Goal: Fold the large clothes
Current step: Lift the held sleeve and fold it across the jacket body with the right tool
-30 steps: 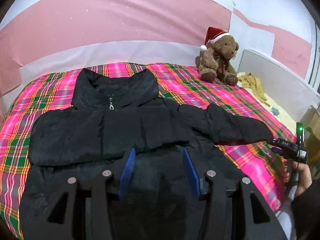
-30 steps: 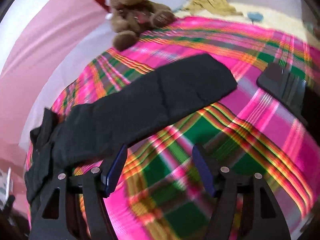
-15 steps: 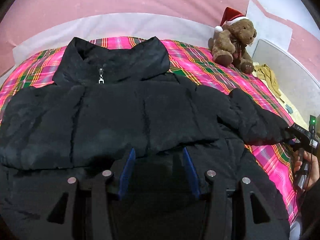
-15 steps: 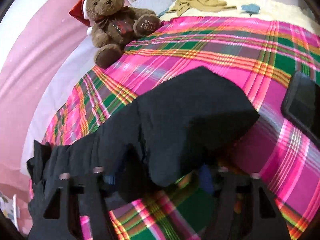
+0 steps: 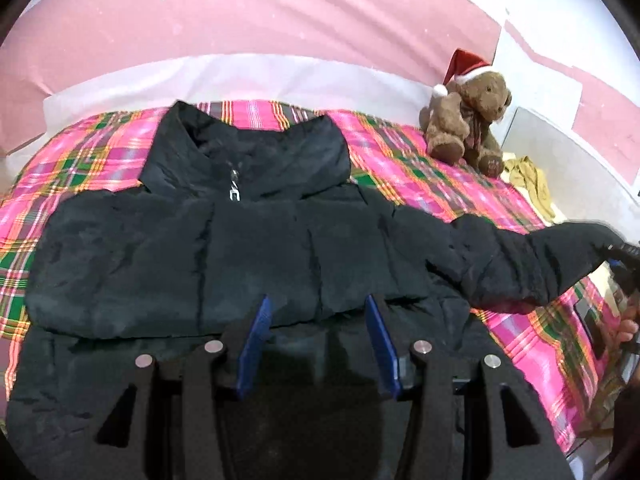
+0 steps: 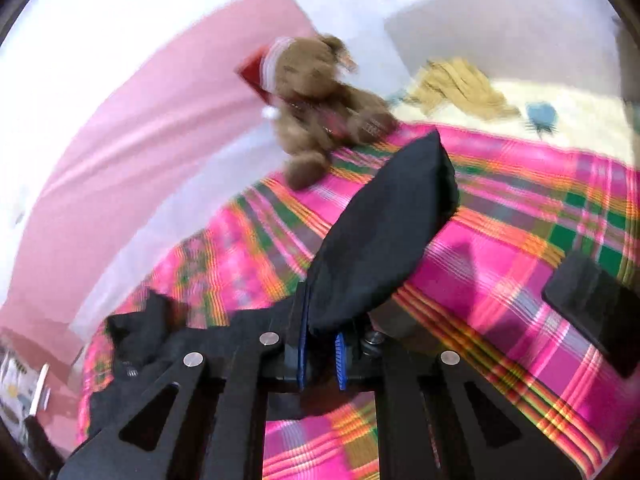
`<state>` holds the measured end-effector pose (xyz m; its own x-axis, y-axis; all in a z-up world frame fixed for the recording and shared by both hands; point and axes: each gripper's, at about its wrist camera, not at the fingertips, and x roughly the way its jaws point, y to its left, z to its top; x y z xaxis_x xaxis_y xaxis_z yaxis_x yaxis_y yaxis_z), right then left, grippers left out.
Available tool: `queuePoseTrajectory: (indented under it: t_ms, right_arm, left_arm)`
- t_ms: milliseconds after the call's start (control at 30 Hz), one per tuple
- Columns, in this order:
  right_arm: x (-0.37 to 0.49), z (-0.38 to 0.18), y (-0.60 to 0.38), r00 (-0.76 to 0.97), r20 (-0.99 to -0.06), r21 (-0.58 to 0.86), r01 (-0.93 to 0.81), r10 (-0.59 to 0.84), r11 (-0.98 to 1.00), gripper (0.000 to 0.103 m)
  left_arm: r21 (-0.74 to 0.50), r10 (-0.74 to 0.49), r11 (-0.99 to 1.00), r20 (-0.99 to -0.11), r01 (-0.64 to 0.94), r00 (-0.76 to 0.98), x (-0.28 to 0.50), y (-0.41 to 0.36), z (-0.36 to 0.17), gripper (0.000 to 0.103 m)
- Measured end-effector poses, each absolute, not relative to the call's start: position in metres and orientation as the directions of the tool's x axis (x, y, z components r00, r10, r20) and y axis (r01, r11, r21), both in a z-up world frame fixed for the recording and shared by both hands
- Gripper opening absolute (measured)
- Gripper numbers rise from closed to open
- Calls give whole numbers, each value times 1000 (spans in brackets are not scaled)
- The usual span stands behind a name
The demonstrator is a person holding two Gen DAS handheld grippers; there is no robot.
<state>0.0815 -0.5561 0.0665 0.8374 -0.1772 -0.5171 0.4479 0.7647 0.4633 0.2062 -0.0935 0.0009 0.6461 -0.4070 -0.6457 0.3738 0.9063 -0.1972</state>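
Observation:
A black puffer jacket [image 5: 224, 248] lies front up on a pink plaid bed [image 5: 432, 184], collar toward the wall, its left sleeve folded across the chest. My left gripper [image 5: 318, 312] is open and empty just above the jacket's lower front. My right gripper [image 6: 320, 344] is shut on the cuff of the right sleeve [image 6: 384, 232] and holds it lifted off the bed. In the left wrist view that sleeve [image 5: 520, 264] stretches out to the right, raised at its end, where the right gripper [image 5: 624, 258] holds it.
A brown teddy bear [image 5: 468, 128] in a Santa hat sits at the bed's far right corner. A yellowish cloth [image 5: 528, 180] lies beyond it. A black phone-like object [image 6: 596, 304] lies on the blanket at the right. The pink wall is behind the bed.
My right gripper has closed on the end of the right sleeve and lifted it off the bed. My left gripper stays open over the jacket, having tilted and shifted slightly.

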Motion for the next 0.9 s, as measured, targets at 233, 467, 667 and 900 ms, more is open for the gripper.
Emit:
queuePoseTrajectory:
  t_ms: [233, 467, 667, 900]
  right_arm:
    - [85, 134, -477, 892, -438, 395, 299, -108, 868, 11]
    - [109, 152, -412, 895, -446, 359, 214, -34, 908, 11]
    - [141, 154, -363, 886, -463, 308, 125, 34, 943, 11]
    - [187, 135, -311, 854, -509, 275, 49, 103, 960, 11]
  left_arm:
    - [-204, -400, 914, -603, 351, 690, 183, -60, 31, 51]
    - [-198, -363, 931, -580, 306, 729, 173, -18, 47, 51]
    - [-207, -335, 942, -574, 264, 747, 171, 14, 47, 51]
    - [-210, -290, 956, -583, 204, 759, 178, 47, 39, 51]
